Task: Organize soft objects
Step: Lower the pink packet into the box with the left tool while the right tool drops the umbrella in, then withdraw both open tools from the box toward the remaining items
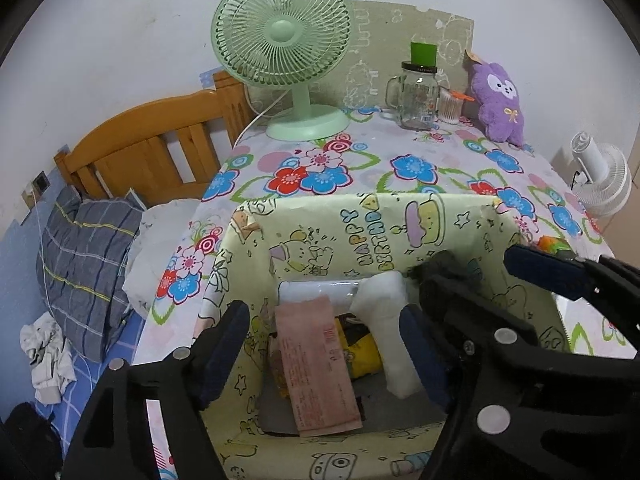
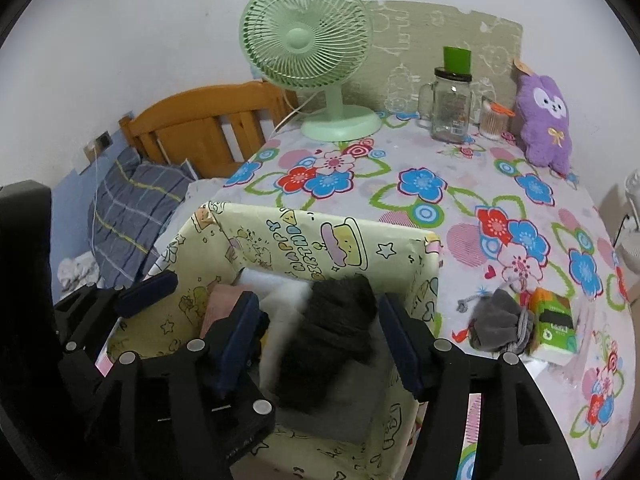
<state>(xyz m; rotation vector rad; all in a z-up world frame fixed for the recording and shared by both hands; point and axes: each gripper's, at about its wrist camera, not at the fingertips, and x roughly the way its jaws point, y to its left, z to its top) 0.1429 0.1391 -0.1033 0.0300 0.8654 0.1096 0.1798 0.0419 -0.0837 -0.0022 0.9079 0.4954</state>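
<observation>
A pale yellow box (image 1: 360, 210) (image 2: 320, 222) printed with birthday cartoons stands on the flowered table, and both grippers hang over its open top. My left gripper (image 1: 324, 352) is open above a pink packet (image 1: 316, 368) and a white soft roll (image 1: 384, 308) that lie inside. My right gripper (image 2: 320, 340) is open too. A dark grey soft cloth (image 2: 332, 332), blurred, sits between its fingers inside the box, with a gap to each pad. A purple plush toy (image 2: 546, 120) (image 1: 498, 100) leans at the table's far right.
A grey drawstring pouch (image 2: 500, 324) and a green tissue pack (image 2: 554, 320) lie right of the box. At the back stand a green fan (image 2: 308, 40), a glass jar (image 2: 450, 108) and a cotton-swab cup (image 2: 492, 122). A bed with a plaid pillow (image 1: 84, 264) lies left.
</observation>
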